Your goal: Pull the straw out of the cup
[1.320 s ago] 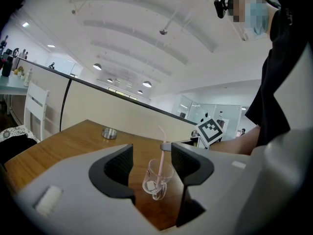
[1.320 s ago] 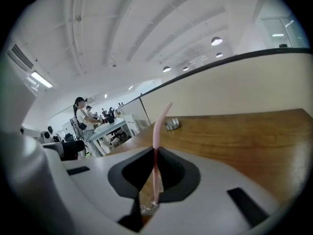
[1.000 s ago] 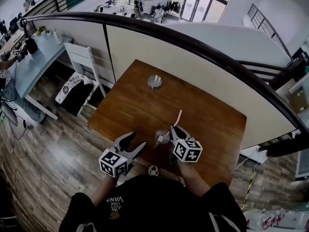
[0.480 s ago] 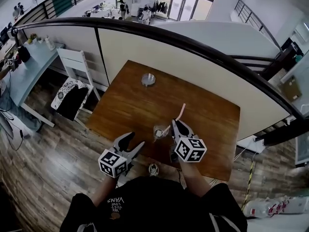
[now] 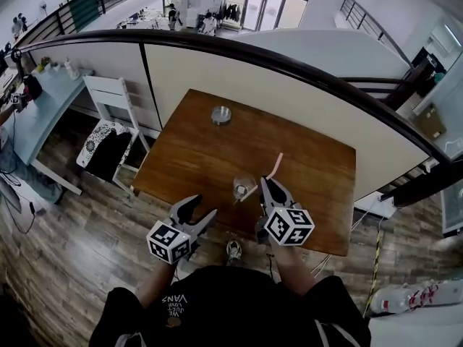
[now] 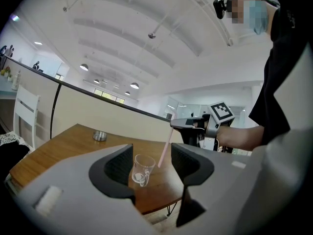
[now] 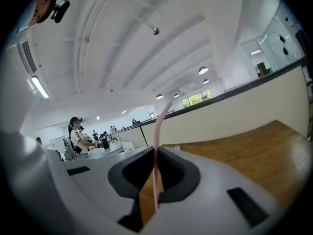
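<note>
Table of brown wood beside railing; right gripper tight on straw, left gripper spread.

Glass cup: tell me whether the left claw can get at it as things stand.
Probably yes. The left claw is open and points at the cup, with only bare table between. The right claw holds the straw up beside it.
</note>
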Demonstrator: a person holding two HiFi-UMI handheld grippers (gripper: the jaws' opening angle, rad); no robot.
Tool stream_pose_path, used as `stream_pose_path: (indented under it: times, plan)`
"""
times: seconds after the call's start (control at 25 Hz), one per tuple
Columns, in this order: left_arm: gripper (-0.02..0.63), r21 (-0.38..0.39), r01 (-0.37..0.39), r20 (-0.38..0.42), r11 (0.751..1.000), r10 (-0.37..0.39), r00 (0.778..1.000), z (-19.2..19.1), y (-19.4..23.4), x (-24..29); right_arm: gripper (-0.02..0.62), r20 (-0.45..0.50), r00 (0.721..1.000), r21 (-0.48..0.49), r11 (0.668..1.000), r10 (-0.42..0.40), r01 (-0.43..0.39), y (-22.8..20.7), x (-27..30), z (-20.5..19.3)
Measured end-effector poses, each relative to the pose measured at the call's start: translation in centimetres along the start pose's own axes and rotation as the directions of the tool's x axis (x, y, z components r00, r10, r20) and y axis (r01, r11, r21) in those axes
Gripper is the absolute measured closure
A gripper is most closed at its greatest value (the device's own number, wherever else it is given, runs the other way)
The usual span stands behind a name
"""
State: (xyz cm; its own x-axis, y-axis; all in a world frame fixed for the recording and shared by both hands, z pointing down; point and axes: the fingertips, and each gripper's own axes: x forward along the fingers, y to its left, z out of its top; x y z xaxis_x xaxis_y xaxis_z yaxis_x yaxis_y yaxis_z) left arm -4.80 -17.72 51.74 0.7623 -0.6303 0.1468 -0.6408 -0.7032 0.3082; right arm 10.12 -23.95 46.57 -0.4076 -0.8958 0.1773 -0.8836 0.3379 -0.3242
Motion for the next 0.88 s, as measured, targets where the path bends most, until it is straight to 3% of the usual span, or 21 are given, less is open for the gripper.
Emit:
stream_pose_path:
  times: [0.88]
  plan:
    - [0.377,0.041,0.149,-0.046,0.988,-0.147,0.988,-2.4,-5.5,-4.0,0.562,0.020,0.991,0.048,0.990,-0.134,0.133,2.9,-9.9,-5.6]
